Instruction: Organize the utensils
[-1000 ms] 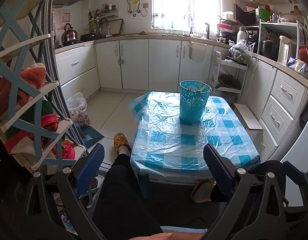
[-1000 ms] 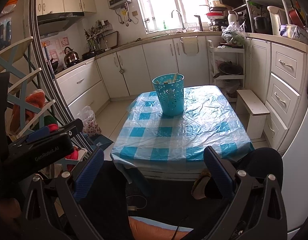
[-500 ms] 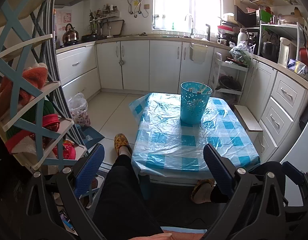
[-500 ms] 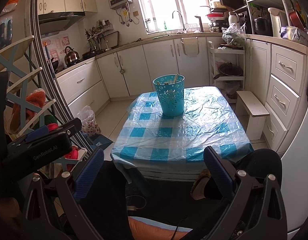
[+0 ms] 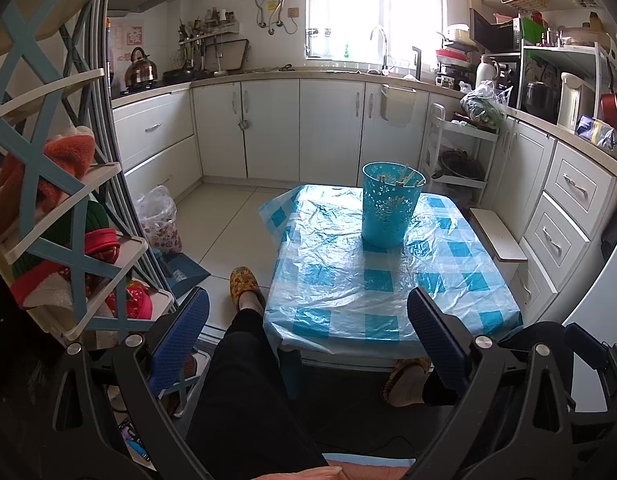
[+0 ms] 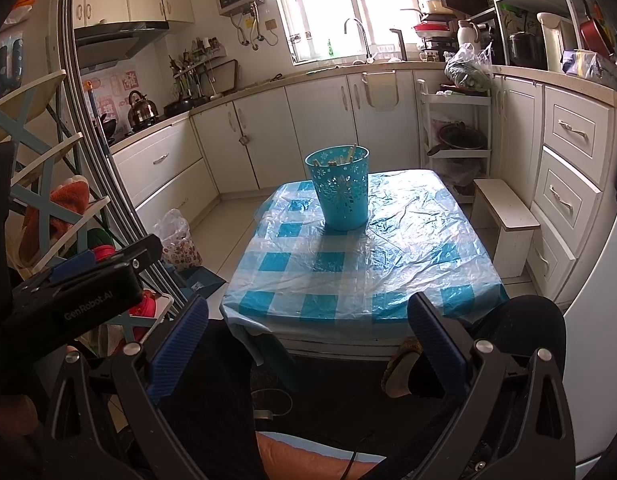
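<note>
My left gripper point(image 5: 306, 326) and right gripper point(image 6: 307, 322) hang low in frame, jaws wide apart and empty. Pale wooden utensils point(image 5: 402, 178) already stand inside the perforated turquoise plastic bucket point(image 6: 342, 194) at centre frame on the blue-checked plastic-covered table point(image 6: 408, 256). That fits gathering finished or unloading ahead, so I judge no move yet.
</note>
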Demonstrator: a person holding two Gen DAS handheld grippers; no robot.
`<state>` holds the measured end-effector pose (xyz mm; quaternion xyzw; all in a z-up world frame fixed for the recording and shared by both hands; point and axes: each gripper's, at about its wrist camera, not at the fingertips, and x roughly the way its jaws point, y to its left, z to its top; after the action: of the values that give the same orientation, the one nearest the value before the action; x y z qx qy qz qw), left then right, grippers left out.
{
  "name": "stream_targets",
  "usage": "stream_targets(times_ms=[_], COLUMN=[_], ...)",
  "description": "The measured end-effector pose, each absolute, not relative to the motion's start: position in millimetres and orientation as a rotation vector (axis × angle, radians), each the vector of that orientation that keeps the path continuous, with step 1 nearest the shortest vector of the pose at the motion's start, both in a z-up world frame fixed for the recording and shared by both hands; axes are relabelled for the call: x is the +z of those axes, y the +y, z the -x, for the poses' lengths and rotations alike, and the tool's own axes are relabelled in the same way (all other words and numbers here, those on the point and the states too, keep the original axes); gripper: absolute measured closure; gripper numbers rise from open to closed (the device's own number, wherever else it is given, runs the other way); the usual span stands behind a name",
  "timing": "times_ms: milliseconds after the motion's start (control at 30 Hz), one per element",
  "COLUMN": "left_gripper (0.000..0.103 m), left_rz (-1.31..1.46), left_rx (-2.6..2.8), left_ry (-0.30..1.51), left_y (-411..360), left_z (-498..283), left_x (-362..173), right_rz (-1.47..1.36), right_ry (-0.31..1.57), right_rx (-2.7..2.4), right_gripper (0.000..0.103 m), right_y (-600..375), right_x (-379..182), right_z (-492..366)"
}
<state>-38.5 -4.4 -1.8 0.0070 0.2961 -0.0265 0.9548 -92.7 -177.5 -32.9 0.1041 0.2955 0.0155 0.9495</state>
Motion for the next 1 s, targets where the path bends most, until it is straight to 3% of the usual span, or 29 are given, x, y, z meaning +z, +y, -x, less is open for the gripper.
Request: stream_targets(times_ms=[1000], left_gripper=[0.008], left_rz=[-0.015], left_rx=[-0.052], left_ry=[0.599], left_y=[-5.3], left_z=[37.5], left_x=[-1.8], right_rz=[-0.205], right_ry=[0.613], right_rx=[0.036], right_gripper=[0.008], right_y=[-178.0], right_x=[-37.7], right_z=[92.4])
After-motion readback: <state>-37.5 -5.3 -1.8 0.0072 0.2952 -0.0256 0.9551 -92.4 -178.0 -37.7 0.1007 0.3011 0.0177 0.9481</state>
